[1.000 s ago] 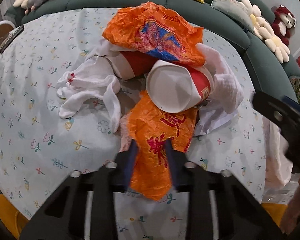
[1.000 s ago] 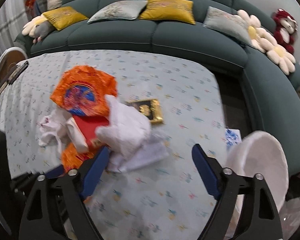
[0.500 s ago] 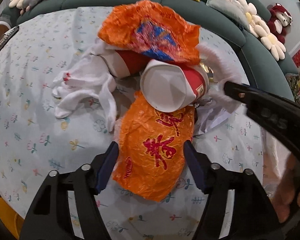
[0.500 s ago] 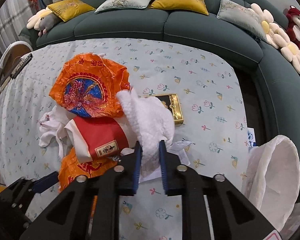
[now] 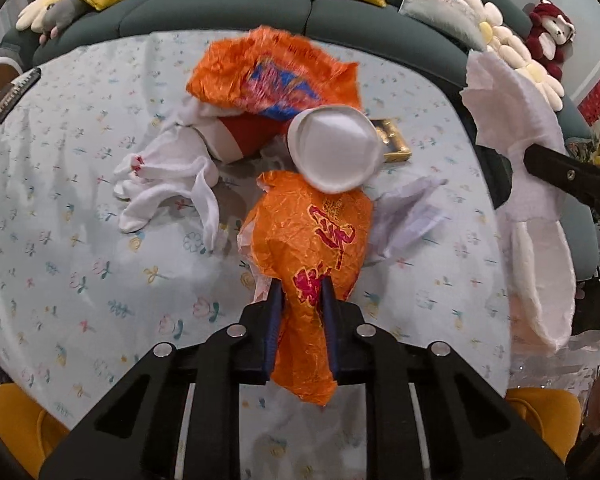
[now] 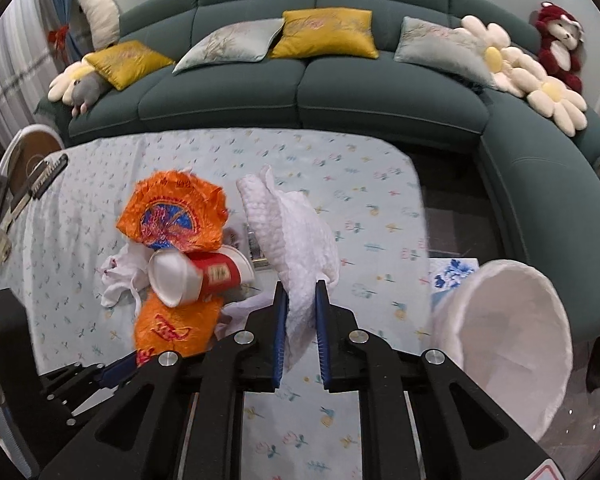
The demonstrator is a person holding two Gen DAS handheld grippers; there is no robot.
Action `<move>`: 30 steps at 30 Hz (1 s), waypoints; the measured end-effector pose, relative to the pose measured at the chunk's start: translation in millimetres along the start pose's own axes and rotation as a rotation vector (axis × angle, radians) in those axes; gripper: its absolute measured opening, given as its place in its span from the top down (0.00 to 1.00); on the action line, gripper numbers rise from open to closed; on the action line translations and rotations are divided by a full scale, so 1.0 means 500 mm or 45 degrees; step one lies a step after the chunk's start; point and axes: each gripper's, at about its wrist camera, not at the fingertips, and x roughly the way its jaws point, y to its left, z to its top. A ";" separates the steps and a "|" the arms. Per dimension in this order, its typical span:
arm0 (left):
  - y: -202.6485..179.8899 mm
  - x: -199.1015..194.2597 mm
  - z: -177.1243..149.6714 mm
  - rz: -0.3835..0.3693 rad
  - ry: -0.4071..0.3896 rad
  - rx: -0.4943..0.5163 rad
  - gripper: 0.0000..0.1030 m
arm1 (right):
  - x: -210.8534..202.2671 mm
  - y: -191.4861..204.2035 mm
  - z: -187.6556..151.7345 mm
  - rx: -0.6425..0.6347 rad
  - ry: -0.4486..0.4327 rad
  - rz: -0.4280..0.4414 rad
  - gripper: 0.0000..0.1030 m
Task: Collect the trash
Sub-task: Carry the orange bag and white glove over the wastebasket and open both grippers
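Observation:
My left gripper [image 5: 300, 300] is shut on a crumpled orange wrapper [image 5: 316, 236] with red characters, lying on the flowered tablecloth [image 5: 60, 240]. My right gripper [image 6: 301, 300] is shut on a white paper towel [image 6: 296, 232] and holds it up above the table; the towel also shows at the right of the left wrist view [image 5: 512, 120]. Behind lie a red-and-white paper cup [image 5: 334, 154] on its side, a second orange wrapper [image 5: 272, 76], white crumpled cloth [image 5: 168, 184] and crumpled paper [image 5: 408, 216].
A white-lined trash bin [image 6: 508, 336] stands off the table's right edge. A gold box [image 5: 392, 144] lies behind the cup. A green sofa [image 6: 300, 92] with cushions curves round the far and right sides. A dark comb-like object [image 6: 48, 172] lies at the table's far left.
My left gripper has shut on the orange wrapper again after opening. My right gripper has lifted the white paper towel up and away from the pile towards the right.

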 end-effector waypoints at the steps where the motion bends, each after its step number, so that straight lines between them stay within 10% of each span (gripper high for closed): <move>1: -0.007 -0.010 0.002 -0.002 -0.008 0.003 0.82 | -0.013 -0.007 -0.004 0.009 -0.009 -0.005 0.88; 15: -0.185 -0.134 -0.054 -0.071 -0.121 0.195 0.82 | -0.149 -0.139 -0.130 0.153 -0.060 -0.085 0.88; 30: -0.479 -0.084 -0.047 -0.235 -0.092 0.432 0.82 | -0.166 -0.361 -0.233 0.376 -0.028 -0.210 0.87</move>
